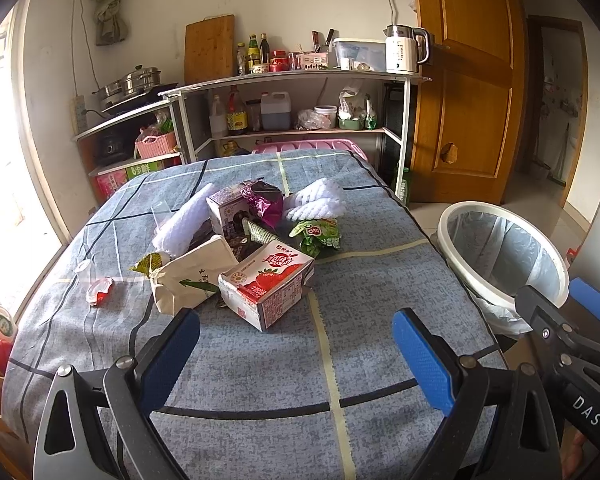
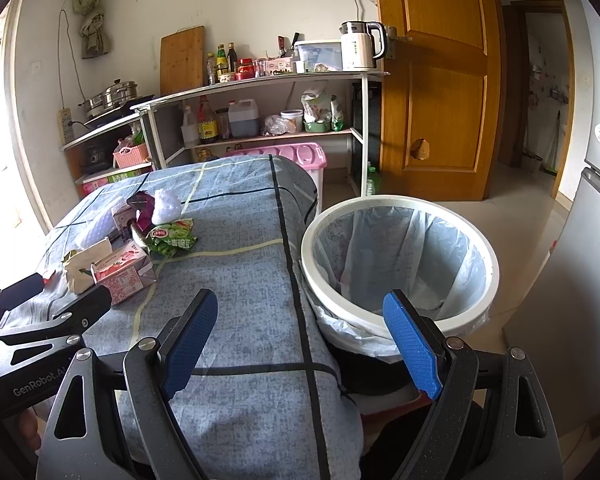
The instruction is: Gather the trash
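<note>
Kitchen table [image 1: 380, 280] in blue checked cloth holds trash pile mid-left, strawberry carton [image 1: 266, 282] nearest, lined bin [image 2: 396, 264] off right edge, possibly empty; left gripper [image 1: 296, 354] and right gripper [image 2: 300, 344] both wide, empty: first pick pending, reach carton.

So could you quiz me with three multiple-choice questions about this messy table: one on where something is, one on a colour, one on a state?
1. Where is the bin?
A. beside the table's right edge
B. on the table
C. on the shelf

2. What colour are the gripper pads?
A. red
B. blue
C. green

3. How is the strawberry carton?
A. held in a gripper
B. in the bin
C. lying on the tablecloth

Answers: 1 A, its rim stands against the table edge; 2 B, all pads are blue; 3 C, it lies among the trash, untouched.
</note>
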The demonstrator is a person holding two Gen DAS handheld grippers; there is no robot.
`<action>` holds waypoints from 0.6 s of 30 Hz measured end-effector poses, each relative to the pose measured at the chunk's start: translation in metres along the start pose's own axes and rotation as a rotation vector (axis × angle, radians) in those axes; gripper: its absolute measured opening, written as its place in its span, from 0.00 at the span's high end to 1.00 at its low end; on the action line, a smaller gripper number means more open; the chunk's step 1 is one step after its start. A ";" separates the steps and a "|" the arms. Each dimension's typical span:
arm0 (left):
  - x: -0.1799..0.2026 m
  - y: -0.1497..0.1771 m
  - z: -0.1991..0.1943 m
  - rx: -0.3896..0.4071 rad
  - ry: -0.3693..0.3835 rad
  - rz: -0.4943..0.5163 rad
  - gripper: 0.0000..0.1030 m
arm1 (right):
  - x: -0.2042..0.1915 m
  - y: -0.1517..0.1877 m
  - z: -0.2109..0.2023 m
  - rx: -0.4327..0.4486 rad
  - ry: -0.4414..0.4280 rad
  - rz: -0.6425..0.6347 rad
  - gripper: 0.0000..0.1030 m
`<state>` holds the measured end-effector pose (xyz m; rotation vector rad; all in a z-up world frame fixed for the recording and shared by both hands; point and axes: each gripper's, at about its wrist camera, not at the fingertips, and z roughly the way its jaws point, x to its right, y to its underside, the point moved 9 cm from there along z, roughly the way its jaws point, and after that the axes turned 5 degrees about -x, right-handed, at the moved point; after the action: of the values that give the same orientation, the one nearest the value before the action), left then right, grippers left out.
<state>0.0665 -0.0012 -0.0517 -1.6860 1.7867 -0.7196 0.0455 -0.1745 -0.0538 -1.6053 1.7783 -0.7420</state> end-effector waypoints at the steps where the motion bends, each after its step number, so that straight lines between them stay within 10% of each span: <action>1: 0.000 0.000 0.000 0.001 -0.001 0.000 0.05 | 0.000 0.000 0.000 0.001 -0.001 0.000 0.17; 18: 0.001 0.001 0.001 0.000 -0.001 0.002 0.05 | 0.003 0.001 0.000 0.003 0.001 0.001 0.17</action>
<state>0.0663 -0.0018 -0.0529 -1.6837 1.7876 -0.7175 0.0442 -0.1773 -0.0548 -1.6019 1.7778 -0.7449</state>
